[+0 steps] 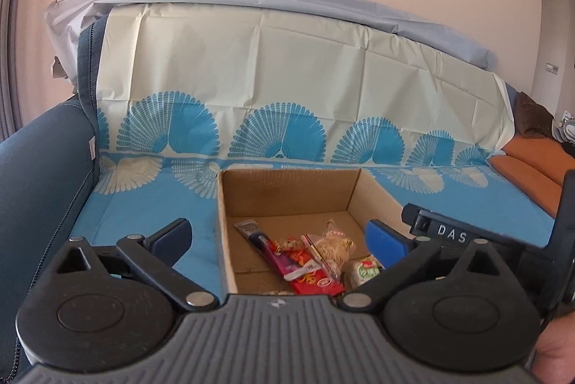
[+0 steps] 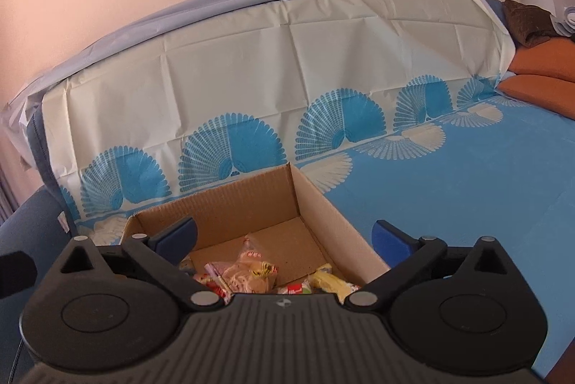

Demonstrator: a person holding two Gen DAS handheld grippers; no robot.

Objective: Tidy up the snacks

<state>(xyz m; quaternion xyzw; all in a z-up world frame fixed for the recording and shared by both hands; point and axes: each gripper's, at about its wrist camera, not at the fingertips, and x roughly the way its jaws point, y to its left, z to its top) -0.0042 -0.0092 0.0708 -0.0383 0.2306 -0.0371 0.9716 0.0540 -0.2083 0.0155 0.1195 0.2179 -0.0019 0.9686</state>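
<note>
Both grippers spread wide and empty above the snack box.

Hovered over the cardboard box (image 1: pixel 287 190) on the blue patterned cover (image 1: pixel 151 215), left gripper (image 1: pixel 278 236) and right gripper (image 2: pixel 284 238) alike, jaws fully apart, nothing held. Saw the snacks heaped at the near end of the box floor: from the left wrist view, a purple-and-silver bar (image 1: pixel 257 240) with its long axis running 11 to 5 o'clock, a red packet (image 1: pixel 312 279) under it, a clear bag of pale snacks (image 1: pixel 336 245) at about 1 o'clock from the red one, a green-white pack (image 1: pixel 363 270) at 3 o'clock. Judged the left gripper squarer over the heap; seen from the right gripper, heap low and toward 7 o'clock, yellow pack (image 2: pixel 332 281) nearest.
</note>
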